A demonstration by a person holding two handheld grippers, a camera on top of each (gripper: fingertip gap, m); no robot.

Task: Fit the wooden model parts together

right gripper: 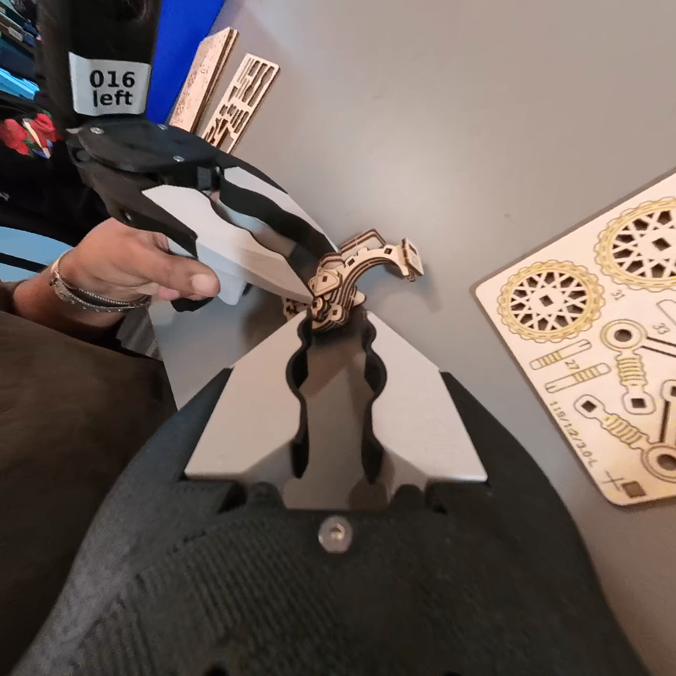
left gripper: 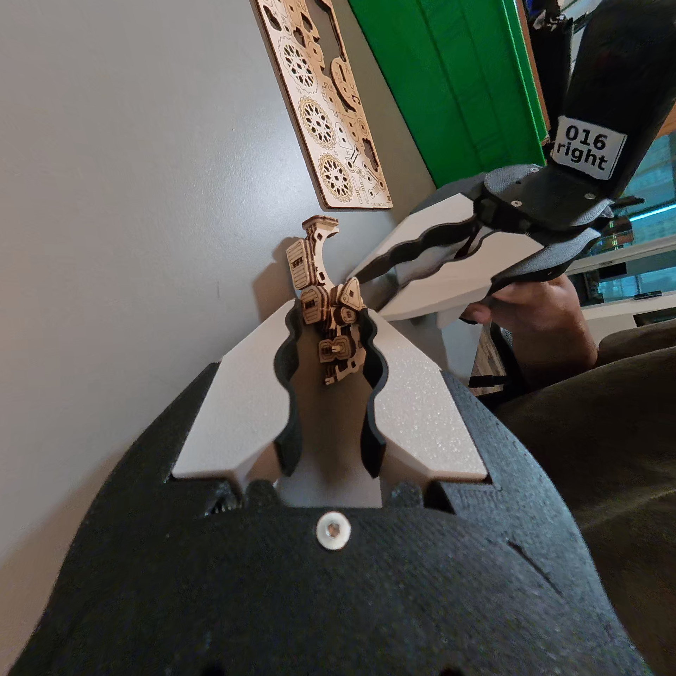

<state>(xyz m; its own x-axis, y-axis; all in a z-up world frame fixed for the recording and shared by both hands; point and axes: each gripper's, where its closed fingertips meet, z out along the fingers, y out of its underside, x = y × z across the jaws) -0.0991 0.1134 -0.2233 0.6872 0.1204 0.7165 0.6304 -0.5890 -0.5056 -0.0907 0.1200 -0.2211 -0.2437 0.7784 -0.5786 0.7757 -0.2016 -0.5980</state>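
Note:
A small wooden model (left gripper: 322,292), made of layered laser-cut parts with a curved arm, is held up above the grey table (left gripper: 128,219). My left gripper (left gripper: 329,318) is shut on its lower body, with the arm sticking out past the fingertips. My right gripper (left gripper: 365,296) comes in from the right and closes on a triangular part on the model's side. In the right wrist view the model (right gripper: 365,270) sits between my right gripper's (right gripper: 334,323) tips. The left gripper (right gripper: 311,292) grips it from the upper left.
A flat wooden sheet of uncut parts (left gripper: 322,109) with gear wheels lies on the table beyond the model, and shows at the right in the right wrist view (right gripper: 585,329). Two more sheets (right gripper: 226,95) lean at the back. A green board (left gripper: 457,91) stands along the table's edge. My left and right fingertips are right by each other.

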